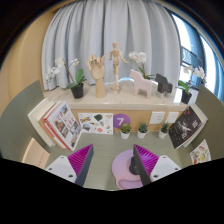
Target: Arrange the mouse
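A dark mouse [135,167] rests on a round lilac mouse pad [121,168] on the grey-green table. My gripper [113,163] stands open, its fingers wide apart. The mouse lies between them, close against the inner face of the right finger [148,159], with a wide gap to the left finger [79,161]. Part of the pad lies between the fingers, and its near edge is hidden below them.
Beyond the fingers stands a low white shelf [112,102] with a wooden hand model [96,72], a wooden mannequin [114,58], potted orchids [76,84] and a white figure [146,84]. Small plants [142,128], a purple number card [121,122] and leaning magazines [62,124] line its foot.
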Demonstrator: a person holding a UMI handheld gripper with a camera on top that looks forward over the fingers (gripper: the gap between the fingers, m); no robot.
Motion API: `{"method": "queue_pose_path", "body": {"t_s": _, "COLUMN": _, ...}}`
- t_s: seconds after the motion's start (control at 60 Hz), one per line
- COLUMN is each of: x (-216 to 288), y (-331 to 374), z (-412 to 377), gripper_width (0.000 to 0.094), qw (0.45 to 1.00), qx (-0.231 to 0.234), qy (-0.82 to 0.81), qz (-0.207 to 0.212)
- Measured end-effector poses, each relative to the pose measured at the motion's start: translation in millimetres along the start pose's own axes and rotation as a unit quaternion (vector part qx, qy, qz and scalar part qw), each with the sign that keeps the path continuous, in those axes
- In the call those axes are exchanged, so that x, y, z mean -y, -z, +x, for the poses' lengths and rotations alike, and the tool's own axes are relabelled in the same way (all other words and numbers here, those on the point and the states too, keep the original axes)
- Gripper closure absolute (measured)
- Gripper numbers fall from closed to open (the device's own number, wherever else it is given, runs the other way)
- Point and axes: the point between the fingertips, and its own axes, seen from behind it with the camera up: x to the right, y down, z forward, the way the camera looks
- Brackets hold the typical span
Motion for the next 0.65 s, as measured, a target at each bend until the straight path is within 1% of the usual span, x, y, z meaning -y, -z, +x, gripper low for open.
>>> {"method": "queue_pose_path", "body": {"t_s": 0.083, "x": 0, "y": 16, "z": -18, "gripper_width": 0.0143, "qw": 1.000, "qx": 0.013, "qy": 0.008, "qz": 0.005}}
{"method": "queue_pose_path", "body": {"t_s": 0.167, "x": 1, "y": 27, "z": -27, "gripper_width": 0.0141, "qw": 1.000, "qx": 0.013, "qy": 0.009, "qz": 0.014}}
{"method": "queue_pose_path", "body": {"t_s": 0.25, "x": -1, "y": 31, "z": -35, "gripper_width": 0.0143, "qw": 1.000, "qx": 0.023, "qy": 0.004, "qz": 0.011}}
{"method": "queue_pose_path", "body": {"t_s": 0.483, "x": 2, "y": 39, "z": -37, "gripper_width": 0.0142, "qw": 1.000, "qx": 0.019, "qy": 0.013, "qz": 0.016}}
{"method": "queue_pose_path", "body": {"t_s": 0.65, "x": -1, "y": 42, "z": -38, "gripper_width": 0.0144, "qw": 1.000, "qx": 0.020, "qy": 0.015, "qz": 0.013}}
